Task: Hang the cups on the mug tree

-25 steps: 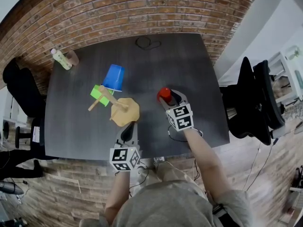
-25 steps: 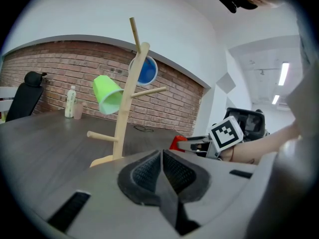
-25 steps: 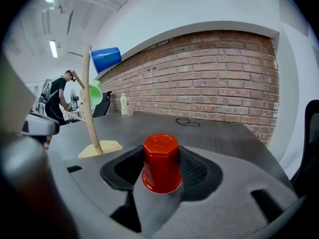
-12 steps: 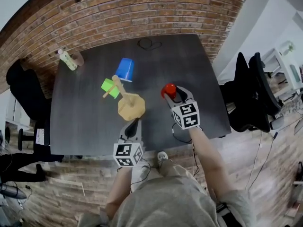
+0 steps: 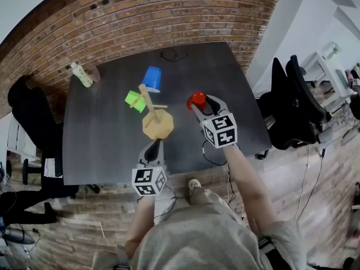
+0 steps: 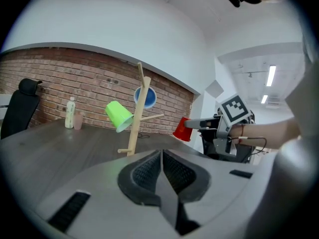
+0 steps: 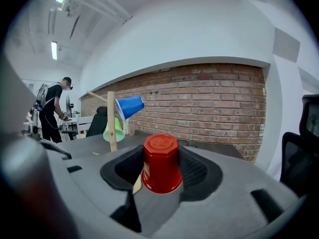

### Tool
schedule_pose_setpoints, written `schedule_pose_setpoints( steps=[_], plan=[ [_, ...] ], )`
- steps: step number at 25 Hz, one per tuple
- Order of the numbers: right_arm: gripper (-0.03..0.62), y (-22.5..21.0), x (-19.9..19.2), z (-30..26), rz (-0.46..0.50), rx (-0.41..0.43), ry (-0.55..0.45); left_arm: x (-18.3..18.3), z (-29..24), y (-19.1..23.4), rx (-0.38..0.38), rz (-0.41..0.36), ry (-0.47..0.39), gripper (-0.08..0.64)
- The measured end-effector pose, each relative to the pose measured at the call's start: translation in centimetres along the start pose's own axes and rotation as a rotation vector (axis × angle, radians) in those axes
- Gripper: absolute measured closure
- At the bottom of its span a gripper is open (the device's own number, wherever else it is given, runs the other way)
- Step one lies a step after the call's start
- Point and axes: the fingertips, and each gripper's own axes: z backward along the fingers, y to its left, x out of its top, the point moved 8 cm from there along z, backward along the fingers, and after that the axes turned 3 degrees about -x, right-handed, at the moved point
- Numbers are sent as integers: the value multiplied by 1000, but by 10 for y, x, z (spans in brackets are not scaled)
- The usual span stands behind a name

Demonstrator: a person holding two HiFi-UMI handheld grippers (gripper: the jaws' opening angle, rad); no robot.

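**Two cups hung, and the third was off the table**

Two were already home on the mug tree: the green cup on a peg to the left, the blue cup on the far side near the top. And there went the last one! Within the past second the right tongs had lifted the red cup clear of the table and carried it up, level with the tree's upper half. It was just to the right of the tree, not yet at any peg. By my reading, only the final hang was left, and the bare peg sticking out toward that side looked the likely target.

The right tongs stood wide, both pads pressed on the red cup's sides, its closed base turned away from them. The left tongs were clenched tight on nothing. They had edged forward to sit just short of the tree's base, apparently not touching it.
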Motion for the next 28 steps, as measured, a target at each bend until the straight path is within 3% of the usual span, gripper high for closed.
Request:
schedule_pose_setpoints(
  steps=[13, 28],
  plan=[
    [377, 42, 60, 18, 27, 45, -88, 0, 30, 14, 6, 15, -11, 543],
    [377, 87, 69, 10, 32, 84, -99, -2, 59, 40, 34, 26, -25, 543]
  ],
)
